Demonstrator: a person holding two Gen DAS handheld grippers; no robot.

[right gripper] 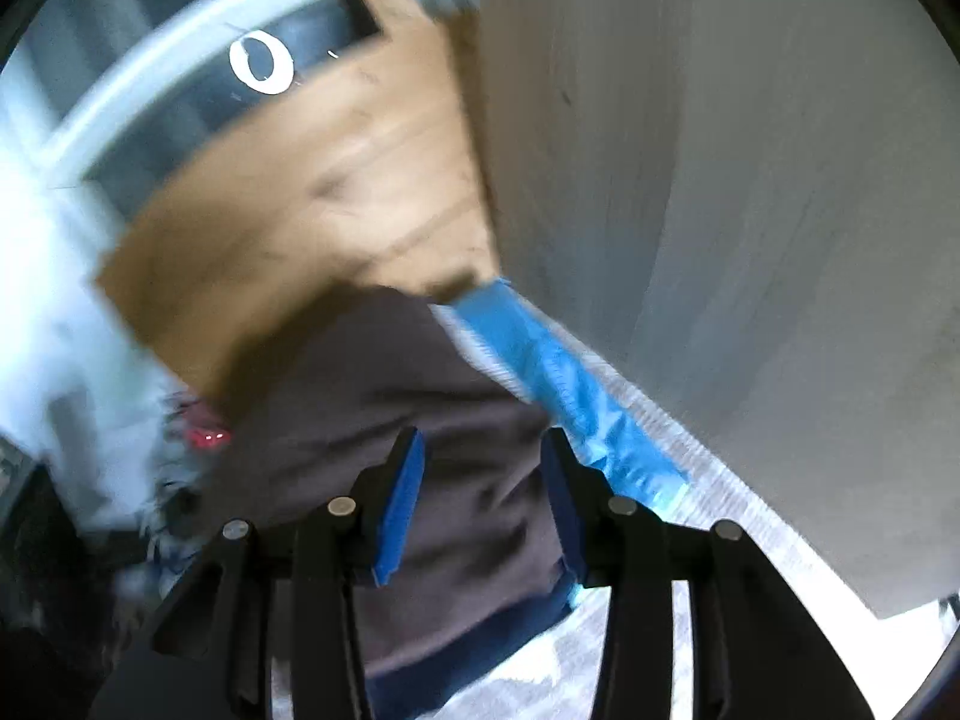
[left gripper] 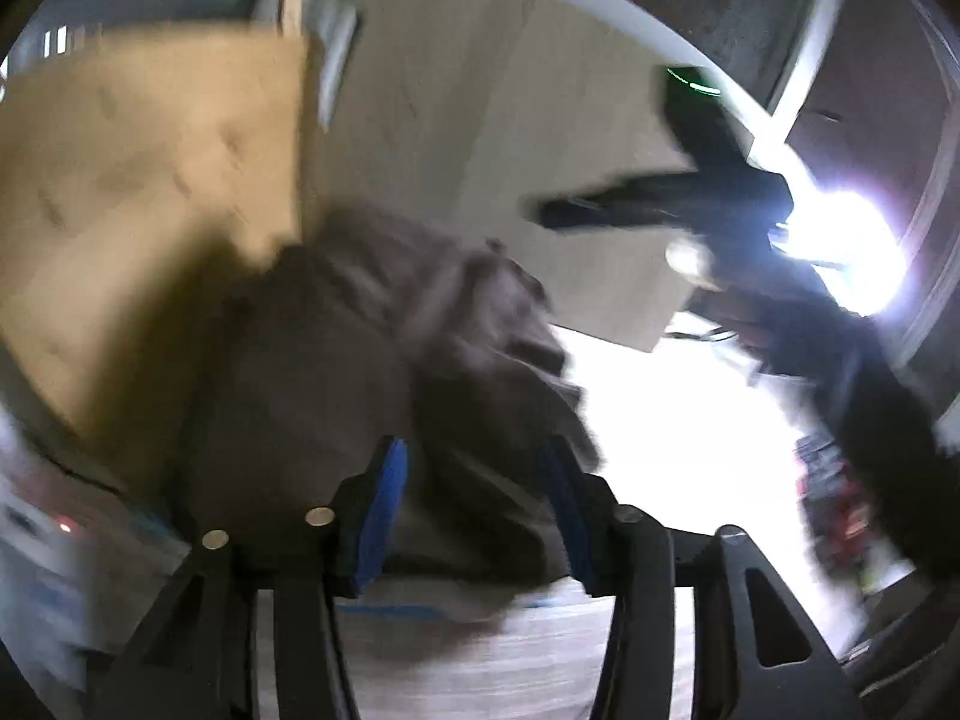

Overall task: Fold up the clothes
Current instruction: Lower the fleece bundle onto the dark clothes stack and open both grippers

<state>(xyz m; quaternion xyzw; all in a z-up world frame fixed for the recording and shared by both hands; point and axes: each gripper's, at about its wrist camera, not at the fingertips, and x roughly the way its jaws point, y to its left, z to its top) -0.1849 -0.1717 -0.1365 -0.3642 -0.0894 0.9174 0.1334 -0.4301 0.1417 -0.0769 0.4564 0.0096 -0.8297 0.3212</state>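
A dark brown garment (left gripper: 372, 360) hangs bunched in front of my left gripper (left gripper: 474, 480); its blue-padded fingers stand apart with cloth lying between them. In the right wrist view the same brown cloth (right gripper: 384, 396) spreads between the parted blue pads of my right gripper (right gripper: 483, 480). Both views are blurred by motion, so I cannot tell whether either gripper pinches the cloth. The other gripper (left gripper: 678, 204) shows as a black shape at the right of the left wrist view.
A tan wooden panel (left gripper: 150, 168) and a pale grey panel (left gripper: 492, 120) fill the background. A strip of blue tape (right gripper: 564, 396) runs beside the cloth on a pale surface (right gripper: 750, 210). Bright window glare (left gripper: 840, 240) is at right.
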